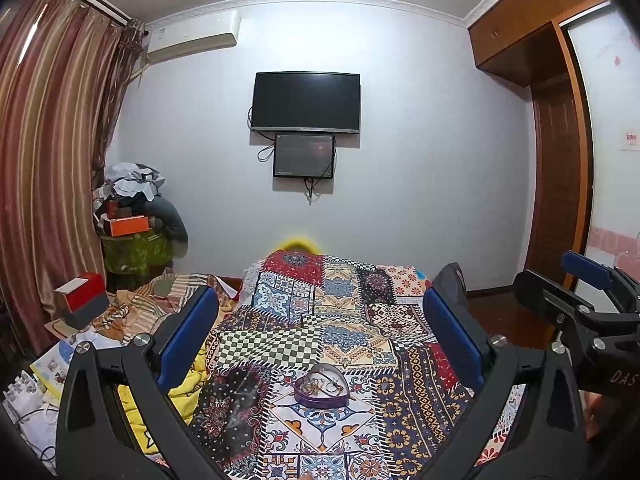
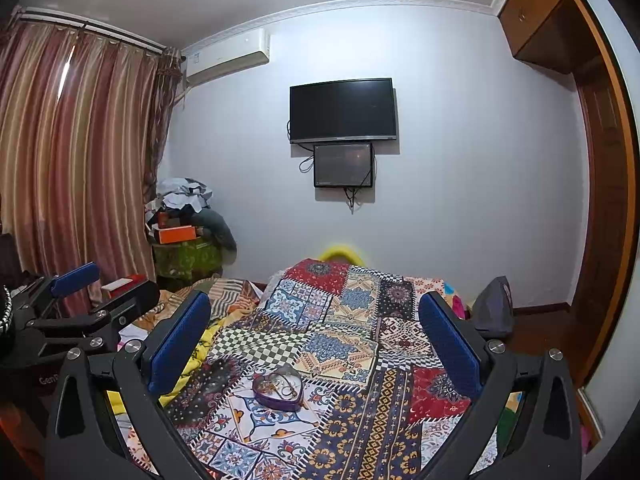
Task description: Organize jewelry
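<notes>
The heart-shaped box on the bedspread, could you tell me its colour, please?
Purple; the heart-shaped box shows best in the left wrist view.

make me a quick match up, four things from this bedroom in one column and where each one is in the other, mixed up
Things:
1. heart-shaped box
2. television
3. air conditioner
4. orange box

Places:
a. high on the wall beside the curtain
b. on the patchwork blanket
c. on the pile in the corner
d. middle of the far wall

Pairs: 1-b, 2-d, 3-a, 4-c
</notes>
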The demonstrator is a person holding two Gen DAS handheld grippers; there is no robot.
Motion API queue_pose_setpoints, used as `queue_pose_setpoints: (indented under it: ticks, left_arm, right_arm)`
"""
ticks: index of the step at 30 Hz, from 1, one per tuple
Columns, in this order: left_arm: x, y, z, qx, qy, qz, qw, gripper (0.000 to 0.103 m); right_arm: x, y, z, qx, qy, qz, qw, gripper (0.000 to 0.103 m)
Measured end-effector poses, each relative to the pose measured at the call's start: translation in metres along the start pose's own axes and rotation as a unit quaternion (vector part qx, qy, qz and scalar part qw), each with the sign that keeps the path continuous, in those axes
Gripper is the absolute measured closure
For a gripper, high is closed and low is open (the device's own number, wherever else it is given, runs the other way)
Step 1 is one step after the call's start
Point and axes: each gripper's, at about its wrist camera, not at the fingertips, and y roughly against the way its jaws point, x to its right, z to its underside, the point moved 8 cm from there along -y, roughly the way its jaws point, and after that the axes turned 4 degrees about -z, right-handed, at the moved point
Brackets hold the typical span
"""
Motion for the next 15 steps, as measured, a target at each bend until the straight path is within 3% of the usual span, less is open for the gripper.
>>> queue_pose_setpoints:
  ticks: [15]
  left_arm:
    - [0.0028, -0.0049, 0.0021, -0.004, -0.003, 0.001, 1.0000, 0.001]
  right_arm:
    - [0.0046, -0.0037, 0.0025, -0.005, -0.006, 0.005, 1.000, 0.000]
